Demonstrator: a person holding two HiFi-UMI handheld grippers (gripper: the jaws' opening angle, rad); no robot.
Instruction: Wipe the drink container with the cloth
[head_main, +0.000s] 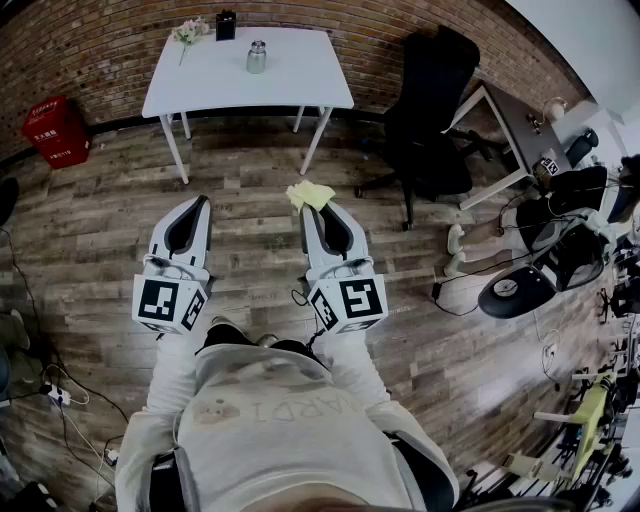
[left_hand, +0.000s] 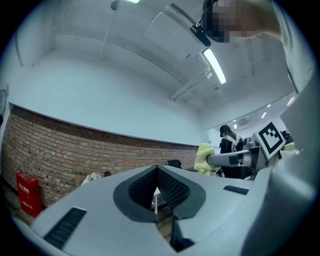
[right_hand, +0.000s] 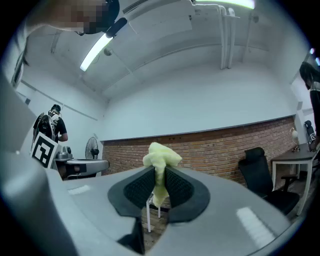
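Note:
A small metal drink container (head_main: 257, 56) stands on the white table (head_main: 200, 85) far ahead, near its back edge. My right gripper (head_main: 317, 205) is shut on a pale yellow cloth (head_main: 310, 194) that bunches out past the jaw tips (right_hand: 160, 159). In the left gripper view the cloth (left_hand: 203, 157) shows at the right. My left gripper (head_main: 197, 205) is held level beside the right one, its jaws closed with nothing between them (left_hand: 157, 172). Both grippers are well short of the table, over the wooden floor.
A black office chair (head_main: 432, 100) stands right of the table. On the table are a small flower bunch (head_main: 187, 32) and a dark box (head_main: 225, 24). A red bin (head_main: 57, 131) sits at the left by the brick wall. A desk with clutter (head_main: 560, 160) fills the right.

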